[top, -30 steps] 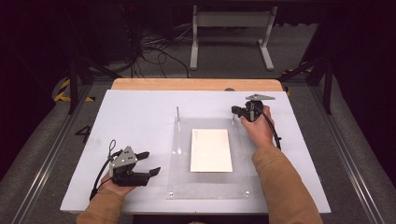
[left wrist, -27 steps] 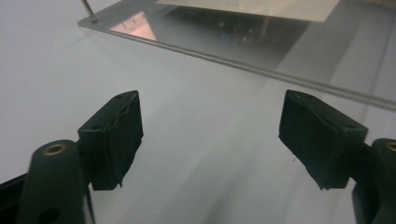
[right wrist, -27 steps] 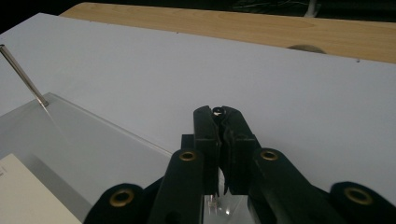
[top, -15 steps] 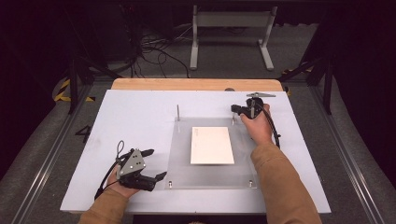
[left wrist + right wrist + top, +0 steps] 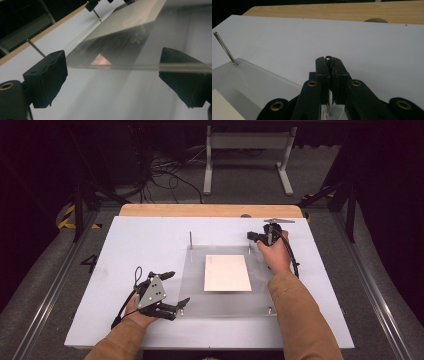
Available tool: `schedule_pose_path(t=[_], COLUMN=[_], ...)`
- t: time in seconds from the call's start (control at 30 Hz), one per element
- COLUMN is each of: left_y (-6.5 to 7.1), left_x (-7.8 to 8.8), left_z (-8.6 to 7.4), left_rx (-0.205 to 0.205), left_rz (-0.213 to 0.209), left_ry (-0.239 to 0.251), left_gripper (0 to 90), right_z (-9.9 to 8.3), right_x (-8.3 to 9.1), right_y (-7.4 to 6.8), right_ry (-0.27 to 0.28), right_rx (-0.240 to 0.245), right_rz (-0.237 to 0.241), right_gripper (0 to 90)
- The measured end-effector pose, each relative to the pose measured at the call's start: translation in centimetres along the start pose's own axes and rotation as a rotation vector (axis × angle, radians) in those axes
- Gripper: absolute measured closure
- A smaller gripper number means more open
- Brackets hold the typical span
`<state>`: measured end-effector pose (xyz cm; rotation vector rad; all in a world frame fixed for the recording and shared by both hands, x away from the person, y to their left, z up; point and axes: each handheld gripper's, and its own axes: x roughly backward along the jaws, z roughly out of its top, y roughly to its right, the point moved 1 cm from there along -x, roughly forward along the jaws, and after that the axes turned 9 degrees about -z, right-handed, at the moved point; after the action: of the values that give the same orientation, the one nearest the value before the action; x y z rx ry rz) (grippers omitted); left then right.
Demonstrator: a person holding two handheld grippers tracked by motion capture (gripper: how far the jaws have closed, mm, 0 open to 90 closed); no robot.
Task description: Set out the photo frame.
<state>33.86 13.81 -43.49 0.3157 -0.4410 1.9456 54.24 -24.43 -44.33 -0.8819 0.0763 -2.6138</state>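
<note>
A clear plate (image 5: 195,285) lies on the white board (image 5: 130,250) with a white card (image 5: 227,272) at its middle. My left gripper (image 5: 177,288) is at the plate's near left corner. Its jaws have just been opening and stand wide; in the left gripper view the plate's edge (image 5: 112,67) runs between them, and neither pad presses on it. At the plate's far right corner, my right gripper (image 5: 251,236) is shut on an upright metal pin (image 5: 328,58). A second pin (image 5: 190,240) stands at the far left corner.
The board rests on a wooden tabletop (image 5: 210,210). A small bolt (image 5: 270,310) sits at the plate's near right corner. Beyond the table, a metal stand (image 5: 247,160) and loose cables (image 5: 165,170) are on the floor.
My left gripper has moved right, up to the plate's near left corner, and its jaws have spread wider. The right hand has kept still on the pin.
</note>
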Motion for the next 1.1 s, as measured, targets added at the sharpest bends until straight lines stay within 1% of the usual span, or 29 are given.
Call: schedule_pose_path(t=[0.07, 0.13, 0.17, 0.2, 0.23, 0.27, 0.3, 0.37, 0.4, 0.43, 0.47, 0.5, 0.53, 0.57, 0.6, 0.73, 0.83, 0.93, 1.0, 1.07, 1.1], left_y=[0.13, 0.2, 0.34, 0.34, 0.5, 0.5, 0.59, 0.66, 0.71, 0.71, 0.72, 0.73, 0.73, 0.79, 0.91, 1.04, 1.04, 1.03, 0.98, 1.01, 0.99], left_x=[-0.36, -0.46, -0.62, -0.62, -0.77, -0.77, -0.9, -1.06, -1.13, -1.11, -1.09, -1.06, -1.06, -1.05, -1.04, -1.04, -1.03, -1.01, -0.96, -0.98, -0.98], left_z=[0.3, 0.35, 0.39, 0.39, 0.45, 0.45, 0.53, 0.64, 0.67, 0.72, 0.75, 0.85, 0.85, 0.95, 1.06, 1.12, 1.15, 1.14, 1.15, 1.12, 1.13], left_rx=[-0.012, -0.012, -0.019, -0.019, -0.027, -0.027, -0.036, -0.046, -0.042, -0.038, -0.037, -0.025, -0.025, -0.018, -0.021, -0.027, -0.035, -0.037, -0.04, -0.04, -0.04], left_rz=[-0.006, -0.013, -0.031, -0.031, -0.037, -0.037, -0.038, -0.039, -0.03, -0.031, -0.036, -0.04, -0.04, -0.034, -0.023, -0.011, -0.011, -0.011, -0.013, -0.015, -0.015], left_ry=[0.012, 0.014, 0.022, 0.022, 0.031, 0.031, 0.04, 0.051, 0.06, 0.068, 0.075, 0.081, 0.081, 0.084, 0.076, 0.07, 0.067, 0.065, 0.057, 0.055, 0.055], left_gripper=[9.2, 9.9, 12.7, 14.7, 16.5, 17.7, 17.7, 22.4, 24.7, 27.7, 38.9, 42.5, 46.9, 48.5, 49.1, 50.9, 51.5, 51.9, 51.9, 51.9, 51.9], right_z=[0.04, 0.04, 0.03, 0.03, 0.03, 0.03, 0.03, 0.03, 0.03, 0.01, -0.01, 0.0, 0.0, 0.0, -0.01, -0.02, -0.03, 0.05, 0.27, 0.37, 0.37], right_x=[0.04, 0.06, 0.04, 0.04, 0.03, 0.03, 0.02, 0.01, -0.01, -0.01, -0.02, -0.01, -0.01, 0.0, -0.01, -0.01, -0.01, 0.01, 0.15, 0.33, 0.41], right_y=[-0.03, -0.05, -0.05, -0.05, -0.06, -0.06, -0.05, -0.02, 0.0, 0.02, 0.02, 0.0, 0.0, 0.0, 0.01, 0.03, 0.08, -0.01, 0.0, -0.19, -0.21], right_ry=[-0.006, -0.008, -0.006, -0.006, -0.007, -0.007, -0.007, -0.008, -0.008, -0.007, -0.007, -0.008, -0.008, -0.009, -0.007, -0.007, -0.007, -0.011, -0.029, -0.035, -0.035], right_rx=[0.004, 0.004, 0.001, 0.001, 0.0, 0.0, -0.002, -0.005, -0.007, -0.008, -0.01, -0.011, -0.011, -0.016, -0.016, -0.014, -0.016, -0.012, -0.008, 0.012, 0.012], right_rz=[-0.002, -0.004, -0.004, -0.004, -0.004, -0.004, -0.004, -0.001, 0.0, 0.0, 0.0, -0.002, -0.002, -0.003, -0.002, 0.001, 0.006, 0.0, 0.006, -0.004, -0.004], right_gripper=[86.0, 86.0, 86.0, 86.0, 86.0, 86.0, 86.0, 85.9, 85.9, 85.9, 85.9, 85.9, 85.9, 85.9, 85.8, 85.8, 85.7, 85.6, 85.1, 84.6, 84.0])
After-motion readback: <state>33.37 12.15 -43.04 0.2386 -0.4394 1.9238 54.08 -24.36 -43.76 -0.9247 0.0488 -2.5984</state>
